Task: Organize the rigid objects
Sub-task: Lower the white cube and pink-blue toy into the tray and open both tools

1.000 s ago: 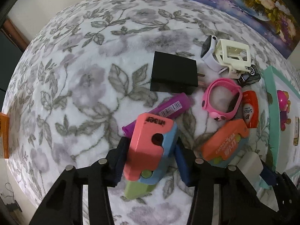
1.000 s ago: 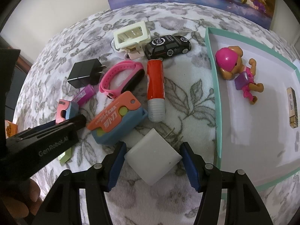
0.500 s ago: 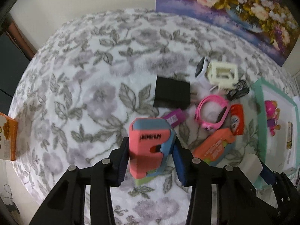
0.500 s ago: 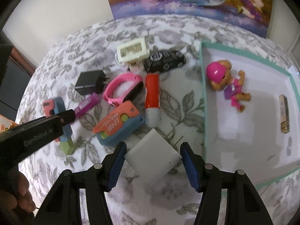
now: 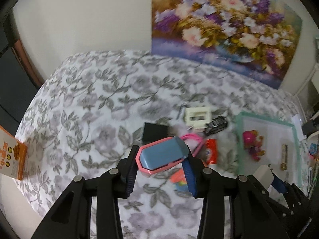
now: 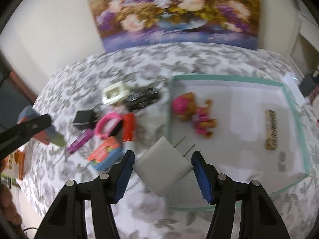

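Note:
My left gripper (image 5: 159, 166) is shut on a pink and blue toy knife (image 5: 162, 156) and holds it high above the floral bedspread (image 5: 95, 123). My right gripper (image 6: 162, 170) is shut on a white plug charger (image 6: 162, 166), prongs pointing at the teal-rimmed white tray (image 6: 287, 101), and holds it in the air near the tray's left rim. The tray holds a pink toy dog (image 6: 194, 112) and a small brown bar (image 6: 271, 132). The left gripper with the knife also shows in the right wrist view (image 6: 31, 125).
On the bedspread left of the tray lie a cream frame (image 6: 114, 94), a black toy car (image 6: 143, 98), a black charger (image 6: 83, 117), a pink band (image 6: 108, 124), a red tube (image 6: 128, 129), a purple stick (image 6: 79, 141) and an orange-blue toy (image 6: 105, 154). An orange box (image 5: 12, 156) stands at the bed's left edge.
Both grippers have risen from the bedspread with their objects. The toy knife has tipped so its blue end faces the camera. The white charger has moved toward the tray.

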`<state>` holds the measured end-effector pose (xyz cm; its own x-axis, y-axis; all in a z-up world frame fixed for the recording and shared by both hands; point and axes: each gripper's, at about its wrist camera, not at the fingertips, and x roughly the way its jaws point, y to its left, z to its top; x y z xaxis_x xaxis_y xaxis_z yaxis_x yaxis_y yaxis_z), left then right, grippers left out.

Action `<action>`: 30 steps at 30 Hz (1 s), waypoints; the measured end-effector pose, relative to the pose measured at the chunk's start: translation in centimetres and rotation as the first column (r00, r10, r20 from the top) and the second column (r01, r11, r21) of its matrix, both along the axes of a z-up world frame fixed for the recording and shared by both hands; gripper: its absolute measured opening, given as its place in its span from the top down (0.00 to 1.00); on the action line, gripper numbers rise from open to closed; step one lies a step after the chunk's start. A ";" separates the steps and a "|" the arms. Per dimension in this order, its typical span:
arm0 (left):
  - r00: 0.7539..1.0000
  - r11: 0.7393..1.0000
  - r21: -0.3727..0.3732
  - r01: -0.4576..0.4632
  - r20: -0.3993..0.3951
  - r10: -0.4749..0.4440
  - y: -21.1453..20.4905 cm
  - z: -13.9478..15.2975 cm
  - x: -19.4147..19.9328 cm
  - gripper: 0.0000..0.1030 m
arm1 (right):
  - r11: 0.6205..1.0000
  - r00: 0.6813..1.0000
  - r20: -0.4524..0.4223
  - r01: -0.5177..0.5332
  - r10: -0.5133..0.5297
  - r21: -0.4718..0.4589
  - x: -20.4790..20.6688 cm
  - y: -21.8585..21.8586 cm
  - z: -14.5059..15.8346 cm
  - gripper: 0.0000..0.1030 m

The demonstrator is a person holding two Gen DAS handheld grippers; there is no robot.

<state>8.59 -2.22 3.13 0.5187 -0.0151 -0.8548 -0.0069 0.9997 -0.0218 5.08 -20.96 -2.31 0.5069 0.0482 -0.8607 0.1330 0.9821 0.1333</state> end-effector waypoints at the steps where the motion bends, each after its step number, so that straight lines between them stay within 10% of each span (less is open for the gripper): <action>1: 1.000 1.000 -0.003 0.013 0.008 -0.013 -0.7 0.3 -0.2 0.58 | 1.000 1.000 0.002 0.022 -0.022 0.004 -0.2 -1.0 0.1 0.39; 17: 0.924 0.924 -0.058 0.379 -0.039 -0.381 -16.7 -1.3 -3.6 0.58 | 0.920 0.918 -0.067 0.392 -0.391 -0.011 -4.3 -17.0 -2.1 0.39; 30: 0.915 0.923 -0.121 0.366 -0.135 -0.381 -20.1 -6.6 -1.1 0.58 | 0.911 0.904 -0.121 0.413 -0.411 -0.004 -4.3 -18.4 -4.4 0.39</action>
